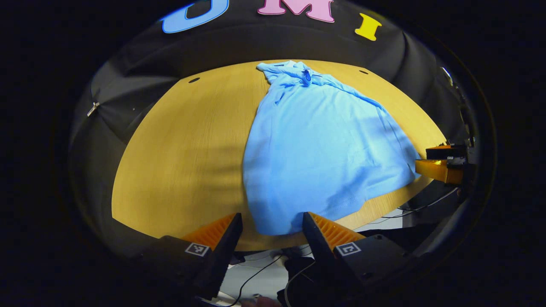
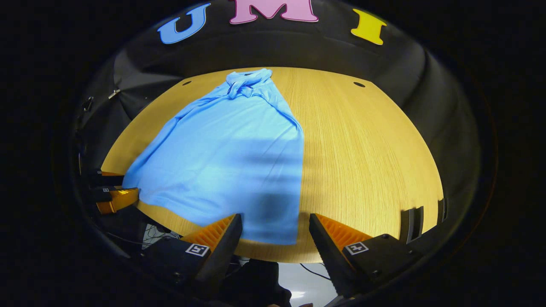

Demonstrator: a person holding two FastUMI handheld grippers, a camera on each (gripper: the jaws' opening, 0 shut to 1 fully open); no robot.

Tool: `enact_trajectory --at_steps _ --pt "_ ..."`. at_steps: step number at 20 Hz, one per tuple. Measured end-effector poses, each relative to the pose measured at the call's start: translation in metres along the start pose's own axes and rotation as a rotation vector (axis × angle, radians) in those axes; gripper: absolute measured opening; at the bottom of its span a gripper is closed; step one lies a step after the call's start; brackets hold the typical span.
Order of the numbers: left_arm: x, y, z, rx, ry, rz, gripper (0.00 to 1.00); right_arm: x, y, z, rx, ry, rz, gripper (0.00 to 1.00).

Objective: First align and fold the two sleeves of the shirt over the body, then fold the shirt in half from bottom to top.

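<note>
The shirt (image 1: 324, 157) is laid flat on the wooden table (image 1: 183, 162), collar at the far end and hem at the near edge, so its long axis runs straight away from both tools. The sleeves look already tucked over the body. The hem's corners are lined up just ahead of the left gripper (image 1: 272, 228) and right gripper (image 2: 275, 232), both spread wide, nothing held.

A recording booth – black cloth wall (image 1: 298, 47) behind a wooden table (image 1: 192, 149).
</note>
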State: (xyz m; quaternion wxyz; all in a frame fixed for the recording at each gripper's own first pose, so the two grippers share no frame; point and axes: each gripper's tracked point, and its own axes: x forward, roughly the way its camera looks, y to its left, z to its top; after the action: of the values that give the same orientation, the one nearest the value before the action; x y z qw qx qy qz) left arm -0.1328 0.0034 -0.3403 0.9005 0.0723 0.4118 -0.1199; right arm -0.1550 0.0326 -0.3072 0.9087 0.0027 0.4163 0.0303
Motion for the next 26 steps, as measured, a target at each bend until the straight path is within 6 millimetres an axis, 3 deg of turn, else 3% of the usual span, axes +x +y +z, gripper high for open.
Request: enact_trajectory --at_steps 2,6,7,8,9,10,11,12,13,15,21,23,26 --pt "0.002 -0.003 0.001 -0.012 0.003 -0.012 0.92 0.004 -0.001 -0.008 0.011 0.030 0.003 0.99" --pt "0.003 -0.007 0.000 0.001 0.016 -0.032 0.93 0.006 0.005 -0.003 -0.015 0.015 0.023 0.99" --pt "0.002 -0.007 0.002 0.008 0.016 -0.036 0.88 0.008 0.007 -0.002 -0.026 0.010 0.034 0.86" --pt "0.003 -0.010 0.002 0.012 0.018 -0.037 0.77 0.007 0.012 -0.002 -0.038 0.010 0.050 0.81" --pt "0.003 -0.012 0.003 0.013 0.017 -0.041 0.58 0.008 0.016 -0.002 -0.048 0.009 0.062 0.68" --pt "0.003 -0.016 0.003 0.016 0.016 -0.042 0.49 0.008 0.019 -0.003 -0.051 0.004 0.072 0.64" --pt "0.005 -0.018 0.005 0.016 0.013 -0.046 0.33 0.008 0.023 -0.003 -0.054 0.006 0.088 0.44" --pt "0.005 -0.022 0.007 0.010 0.007 -0.046 0.37 0.007 0.026 -0.003 -0.053 0.000 0.100 0.32" --pt "0.005 -0.023 0.008 0.000 0.005 -0.043 0.16 0.008 0.029 -0.002 -0.052 0.000 0.120 0.24" --pt "0.004 -0.024 0.010 -0.023 -0.009 -0.043 0.07 0.008 0.031 -0.003 -0.049 -0.003 0.143 0.08" --pt "0.000 -0.024 0.024 -0.056 -0.034 -0.072 0.06 0.006 0.028 0.005 -0.025 -0.026 0.145 0.05" --pt "-0.006 -0.022 0.039 -0.061 -0.065 -0.072 0.06 0.002 0.024 0.018 0.000 -0.052 0.141 0.05" --pt "-0.015 -0.020 0.069 -0.067 -0.119 -0.074 0.06 -0.006 0.018 0.053 0.045 -0.117 0.136 0.05"
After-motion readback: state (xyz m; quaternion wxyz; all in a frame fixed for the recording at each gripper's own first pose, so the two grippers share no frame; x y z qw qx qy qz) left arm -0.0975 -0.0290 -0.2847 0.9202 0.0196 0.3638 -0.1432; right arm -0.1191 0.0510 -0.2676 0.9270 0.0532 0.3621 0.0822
